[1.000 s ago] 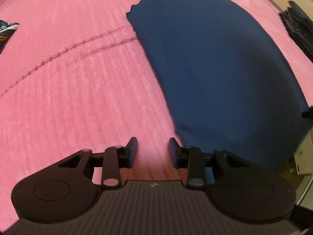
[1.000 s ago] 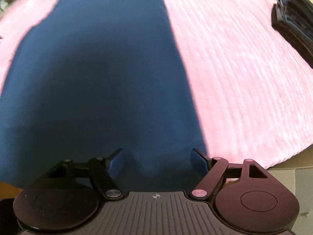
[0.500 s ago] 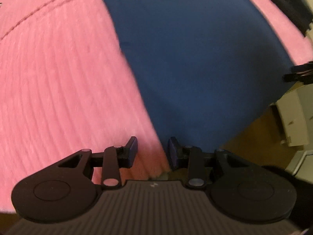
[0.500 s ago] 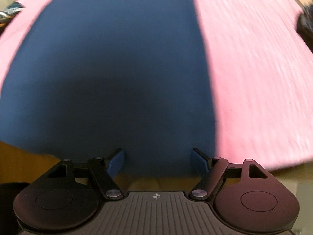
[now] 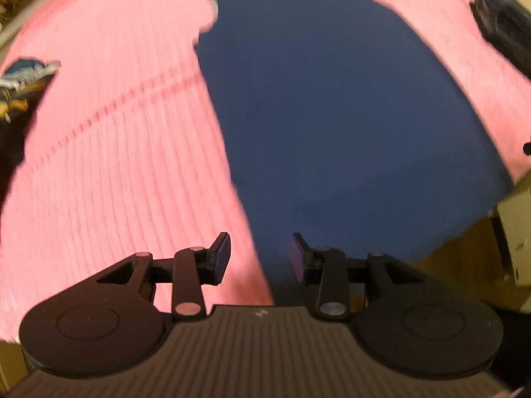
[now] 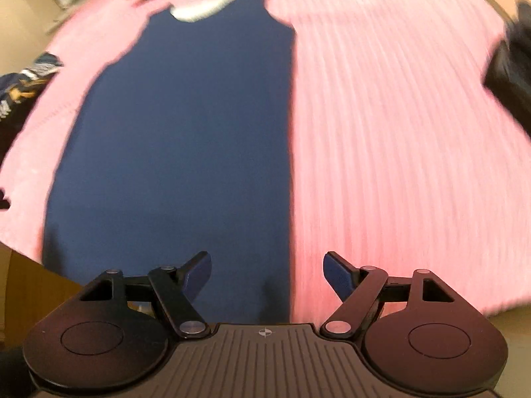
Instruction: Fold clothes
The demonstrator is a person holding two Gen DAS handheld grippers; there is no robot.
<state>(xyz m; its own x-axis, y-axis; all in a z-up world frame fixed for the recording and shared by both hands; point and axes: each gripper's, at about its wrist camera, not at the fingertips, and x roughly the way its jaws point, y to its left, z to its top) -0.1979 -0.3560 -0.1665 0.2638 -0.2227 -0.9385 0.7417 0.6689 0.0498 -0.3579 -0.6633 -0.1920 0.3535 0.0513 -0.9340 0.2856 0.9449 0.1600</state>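
**Hem corners first, both at once**

Navy sleeveless top [image 5: 325,106] spread flat on the pink ribbed blanket [image 5: 109,165], pale neckline at the far end, hem nearest the fingers; plain dark cloth, smooth, no visible wrinkles, though both views blurred by motion; probably light and limp, so likely to sag if lifted by one corner only.

Left gripper [image 5: 259,258] open to a moderate gap and empty, poised over the top's left side edge near the hem, blanket under the left finger, navy cloth under the right. Right gripper [image 6: 267,272] spread wider, also empty, straddling the top's right side edge, cloth under the left finger, blanket under the right.

Best to lower each pair onto its own hem corner, pinch only the cloth and not the blanket's pile, then carry both corners together toward the neckline to keep the fold square; contact with the cloth not discernible.

Beyond the fingers: dark folded stack [image 5: 504,23] far right; patterned garment [image 6: 23,89] far left.
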